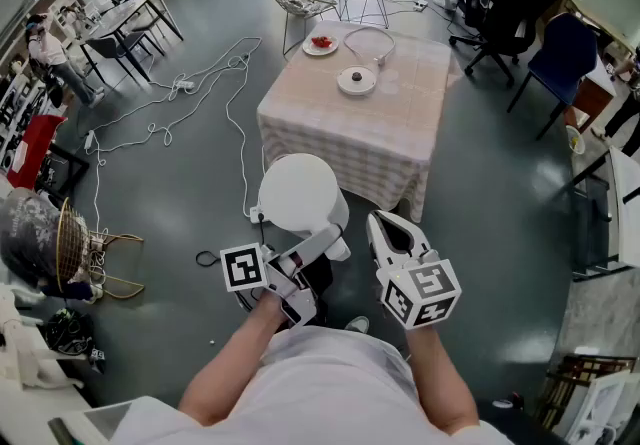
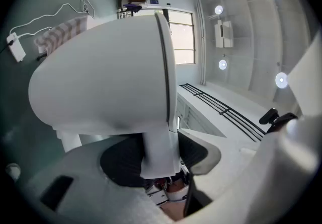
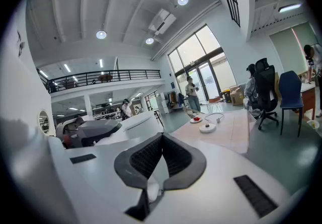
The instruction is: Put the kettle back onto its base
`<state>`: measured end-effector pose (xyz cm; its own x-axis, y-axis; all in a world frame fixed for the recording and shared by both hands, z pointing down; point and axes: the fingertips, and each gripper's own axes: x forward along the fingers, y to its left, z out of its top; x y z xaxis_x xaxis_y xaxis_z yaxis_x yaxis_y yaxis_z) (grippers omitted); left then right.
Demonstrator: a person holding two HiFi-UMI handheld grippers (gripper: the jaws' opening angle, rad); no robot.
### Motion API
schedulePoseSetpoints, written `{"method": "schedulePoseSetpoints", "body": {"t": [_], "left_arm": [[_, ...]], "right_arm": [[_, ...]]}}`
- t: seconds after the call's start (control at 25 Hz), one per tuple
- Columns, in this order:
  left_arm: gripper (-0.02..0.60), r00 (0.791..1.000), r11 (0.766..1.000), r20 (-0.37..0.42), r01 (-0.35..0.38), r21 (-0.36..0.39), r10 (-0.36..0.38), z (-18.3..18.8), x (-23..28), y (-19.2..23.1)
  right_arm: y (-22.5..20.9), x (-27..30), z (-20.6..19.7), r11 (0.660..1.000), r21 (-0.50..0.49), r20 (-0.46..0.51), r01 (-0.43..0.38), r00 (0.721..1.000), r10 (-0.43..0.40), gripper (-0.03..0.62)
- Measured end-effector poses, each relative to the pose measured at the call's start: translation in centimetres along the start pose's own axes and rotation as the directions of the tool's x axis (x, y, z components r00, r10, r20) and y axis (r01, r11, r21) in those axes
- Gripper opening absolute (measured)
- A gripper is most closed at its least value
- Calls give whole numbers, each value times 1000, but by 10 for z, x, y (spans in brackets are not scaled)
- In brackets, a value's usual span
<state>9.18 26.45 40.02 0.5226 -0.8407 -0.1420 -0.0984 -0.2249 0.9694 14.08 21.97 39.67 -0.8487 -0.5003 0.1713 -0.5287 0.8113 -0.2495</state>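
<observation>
A white kettle (image 1: 298, 195) hangs in the air in front of me, short of the table. My left gripper (image 1: 318, 245) is shut on its handle (image 2: 160, 152), and the kettle body (image 2: 105, 72) fills the left gripper view. The round white base (image 1: 357, 80) lies on the table's far part, with its cord (image 1: 372, 36) looped behind it. To the right of the kettle, my right gripper (image 1: 380, 223) is shut with nothing in it, its pads meeting at the tips (image 3: 161, 137). The right gripper view shows the base (image 3: 207, 127) ahead on the tabletop.
The table (image 1: 400, 143) wears a pale checked cloth, and a plate with red food (image 1: 320, 44) sits at its far left corner. White cable (image 1: 200, 93) snakes over the floor to the left. Office chairs (image 1: 510, 8) stand at the back right, a wire basket (image 1: 75, 248) at the left.
</observation>
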Motion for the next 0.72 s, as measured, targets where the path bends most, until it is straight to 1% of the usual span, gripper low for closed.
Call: {"method": "schedulePoseSetpoints", "body": {"t": [0.2,0.4,0.56,0.72], "left_arm": [[199,1000,1000,3,-6,-7,6,1,-1,0],[199,1000,1000,-4,-1,-17,1,9,-1,8],[199,1000,1000,-12,8,-30,-8,27,0,16],[199,1000,998,-23,15,-54,-16,53,8,28]], "right_arm": [[0,0,2,1000,-2,-1,1,1000,-1,5],[0,11,-4,1000,-5,-21,10,1000,-10,5],[-2,29,-9,1000,-13,-47,21,999,-21,5],[-10,55,-6,999,-18,-63,43,997,-44,5]]}}
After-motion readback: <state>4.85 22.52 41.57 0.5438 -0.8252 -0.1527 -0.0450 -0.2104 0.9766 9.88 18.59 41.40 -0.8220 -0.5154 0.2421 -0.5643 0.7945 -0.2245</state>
